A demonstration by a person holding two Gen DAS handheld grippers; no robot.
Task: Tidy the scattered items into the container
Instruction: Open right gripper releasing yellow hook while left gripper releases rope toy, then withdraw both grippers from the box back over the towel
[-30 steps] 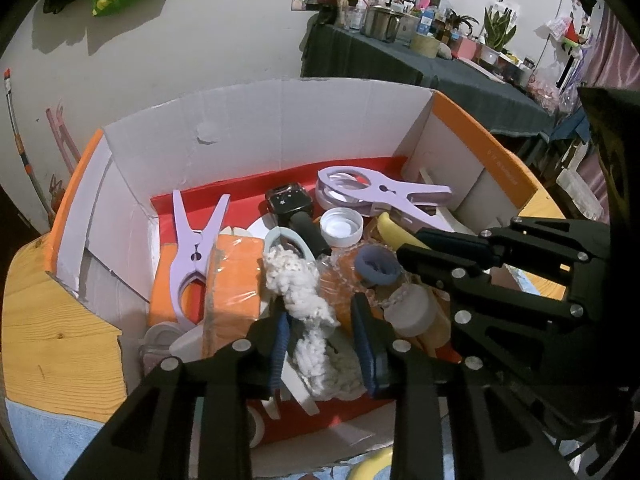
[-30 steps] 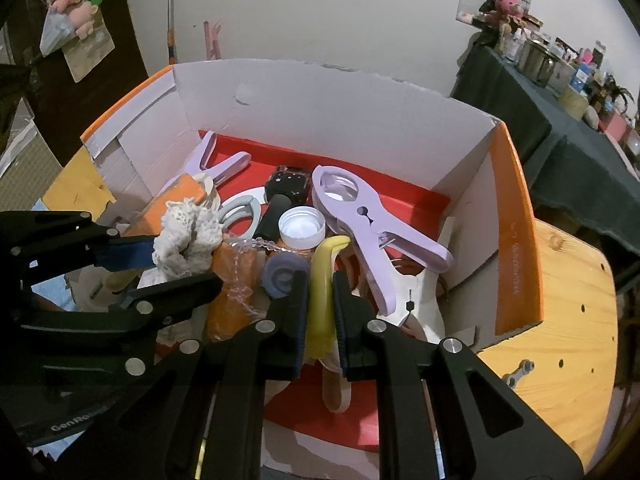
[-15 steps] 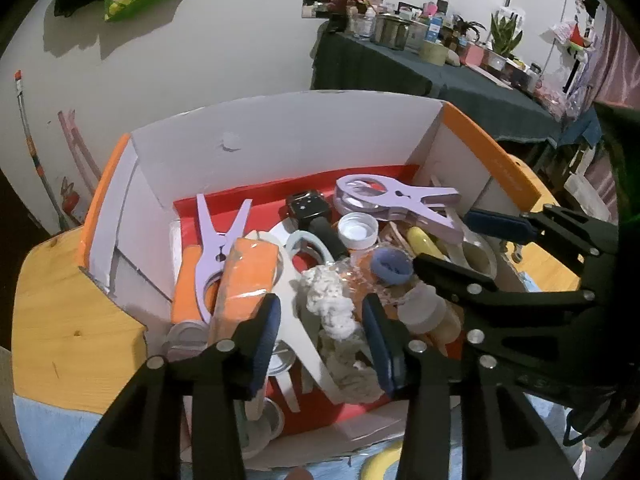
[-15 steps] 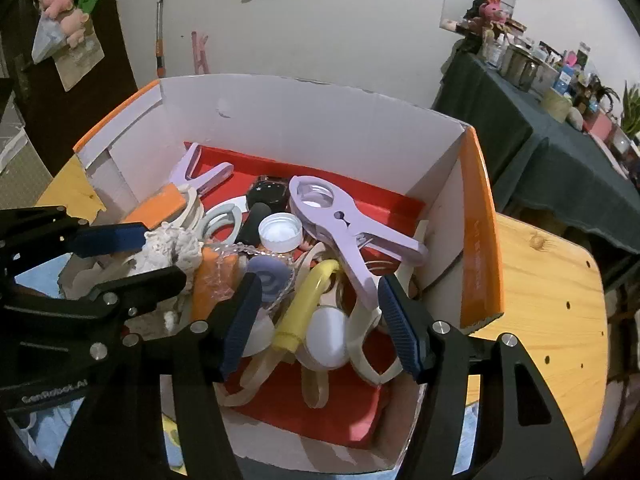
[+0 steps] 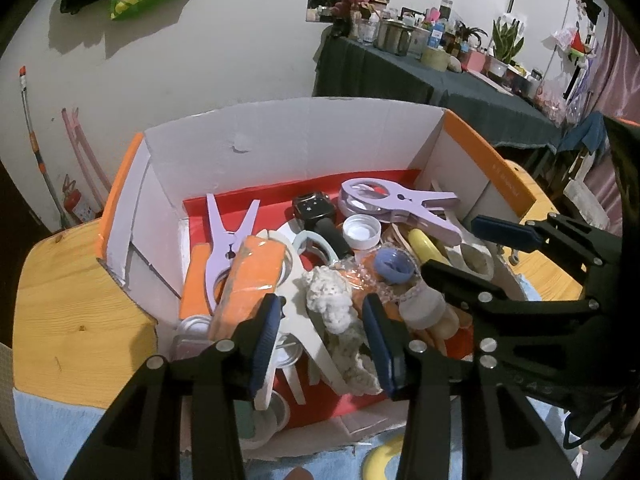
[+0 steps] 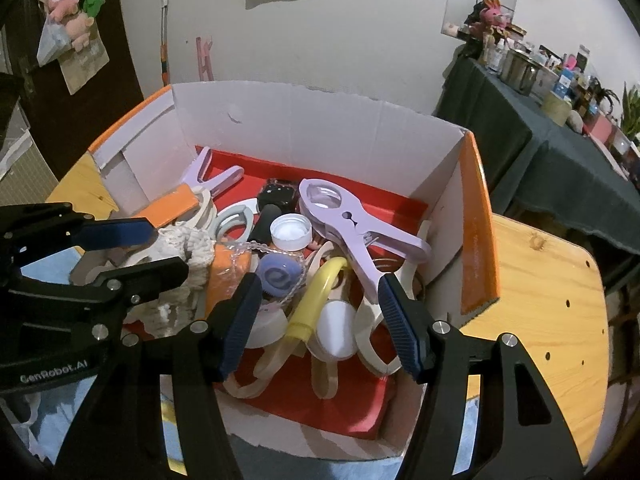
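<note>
Right wrist: white-walled, orange-edged cardboard box (image 6: 328, 136) heaped with clips

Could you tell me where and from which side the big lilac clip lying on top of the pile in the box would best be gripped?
Probably by its two handle legs. The large lilac clip lies flat on top, ring end toward the box's back wall, legs toward the right wall. Come from above, fingers across the narrow legs; the ring end looks too broad.

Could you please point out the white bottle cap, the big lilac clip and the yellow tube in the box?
white bottle cap (image 6: 291, 233), right wrist view, its inner face
big lilac clip (image 6: 352, 224), right wrist view, around its pivot
yellow tube (image 6: 318, 292), right wrist view, mid-length
</note>
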